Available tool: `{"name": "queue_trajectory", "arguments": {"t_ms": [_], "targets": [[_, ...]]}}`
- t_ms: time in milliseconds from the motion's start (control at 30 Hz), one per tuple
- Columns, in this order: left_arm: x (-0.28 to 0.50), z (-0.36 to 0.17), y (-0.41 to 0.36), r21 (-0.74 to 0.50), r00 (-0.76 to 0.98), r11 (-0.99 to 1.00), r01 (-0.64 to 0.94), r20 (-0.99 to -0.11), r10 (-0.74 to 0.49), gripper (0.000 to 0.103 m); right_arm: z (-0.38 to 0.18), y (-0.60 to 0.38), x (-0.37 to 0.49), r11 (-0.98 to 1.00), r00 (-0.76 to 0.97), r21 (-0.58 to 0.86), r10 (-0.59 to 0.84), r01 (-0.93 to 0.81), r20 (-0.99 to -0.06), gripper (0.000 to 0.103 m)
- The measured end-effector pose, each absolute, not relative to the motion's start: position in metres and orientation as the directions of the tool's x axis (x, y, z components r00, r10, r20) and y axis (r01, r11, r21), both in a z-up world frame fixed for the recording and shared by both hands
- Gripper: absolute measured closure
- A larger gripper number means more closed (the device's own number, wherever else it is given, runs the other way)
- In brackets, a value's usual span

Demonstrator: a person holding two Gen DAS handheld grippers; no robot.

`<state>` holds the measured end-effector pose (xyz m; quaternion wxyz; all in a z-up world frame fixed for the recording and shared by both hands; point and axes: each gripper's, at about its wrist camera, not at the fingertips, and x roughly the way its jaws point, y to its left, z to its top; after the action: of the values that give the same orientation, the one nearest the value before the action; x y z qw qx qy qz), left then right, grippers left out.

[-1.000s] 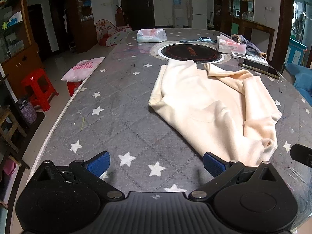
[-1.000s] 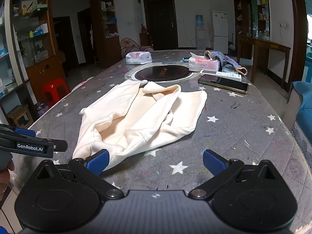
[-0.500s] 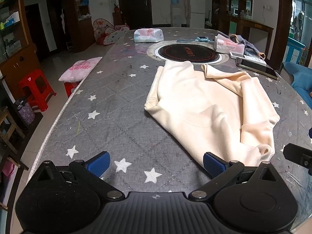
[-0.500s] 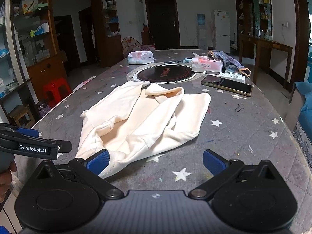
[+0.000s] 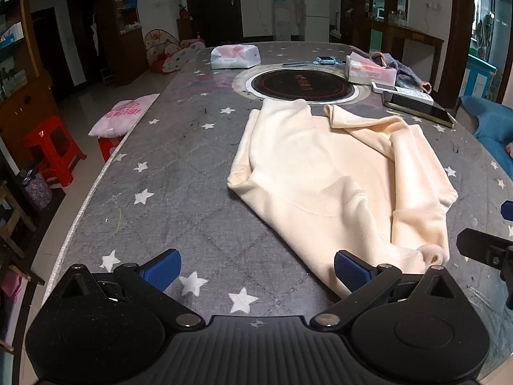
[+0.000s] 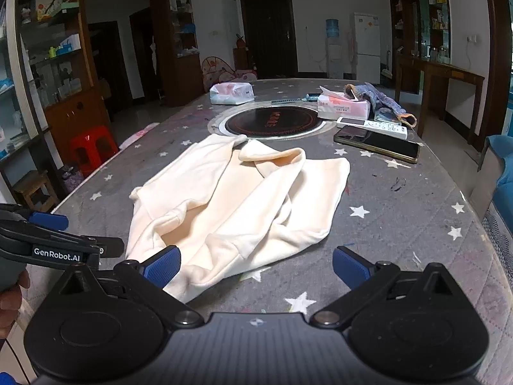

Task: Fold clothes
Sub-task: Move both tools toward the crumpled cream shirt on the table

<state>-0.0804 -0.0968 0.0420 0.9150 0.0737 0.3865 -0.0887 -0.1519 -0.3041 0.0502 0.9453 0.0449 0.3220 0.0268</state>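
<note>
Both grippers' jaws gape wide, holding nothing.

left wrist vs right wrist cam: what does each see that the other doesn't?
Left wrist only: the pink cushion on a stool beside the table, and the left gripper, open above bare cloth.

Right wrist only: a hand at the frame's left edge, and the right gripper, open.

Both: the cream garment lying unfolded, the round cooktop, the phone, two tissue packs.
</note>
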Motion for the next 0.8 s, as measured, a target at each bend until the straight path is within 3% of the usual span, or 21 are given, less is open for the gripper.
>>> {"name": "queue_trajectory", "arguments": {"t_ms": [800], "targets": [[-0.129,0.040,-0.092,0.090,0.687,0.967,0.238,-0.719,-0.102,0.000,0.051,-0.298,-0.195,0.996,0.784,0.085,0.070,-0.023,-0.616,0.005]]}}
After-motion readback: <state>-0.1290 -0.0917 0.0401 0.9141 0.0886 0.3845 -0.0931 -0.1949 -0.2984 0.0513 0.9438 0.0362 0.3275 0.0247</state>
